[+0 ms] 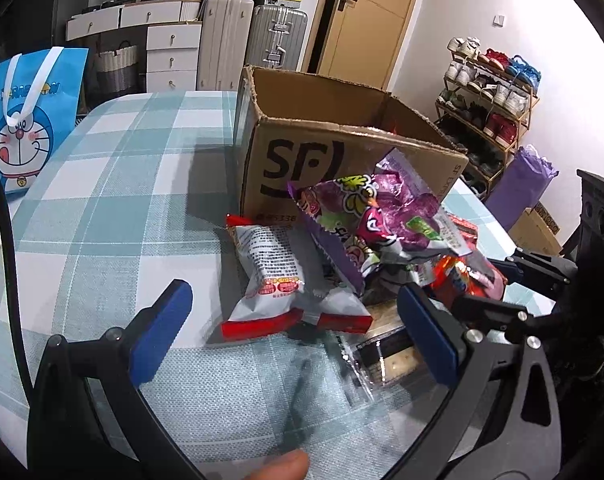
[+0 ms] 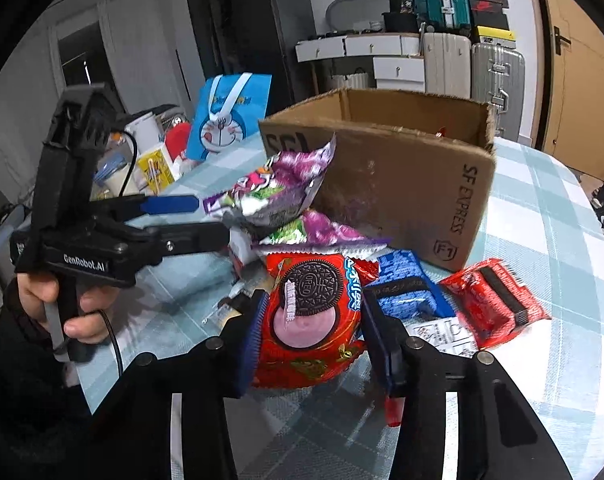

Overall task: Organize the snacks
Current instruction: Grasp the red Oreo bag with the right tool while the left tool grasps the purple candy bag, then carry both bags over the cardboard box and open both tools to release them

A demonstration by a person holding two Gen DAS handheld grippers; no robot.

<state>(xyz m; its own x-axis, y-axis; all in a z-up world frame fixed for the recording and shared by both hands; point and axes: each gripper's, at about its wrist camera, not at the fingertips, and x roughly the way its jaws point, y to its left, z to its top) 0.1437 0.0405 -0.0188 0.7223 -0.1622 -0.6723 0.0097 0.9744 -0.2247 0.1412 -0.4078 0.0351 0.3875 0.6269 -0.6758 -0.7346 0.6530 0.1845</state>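
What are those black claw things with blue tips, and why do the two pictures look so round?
A person holds a grabbing tool in each hand. Each tool carries a wide-eyed camera, so its picture bends round. One picture looks along the left gripper, which is open and holds nothing. The other looks along the right gripper, which squeezes a red Oreo packet. More snack packets lie piled on the checked tablecloth beside an open cardboard box.
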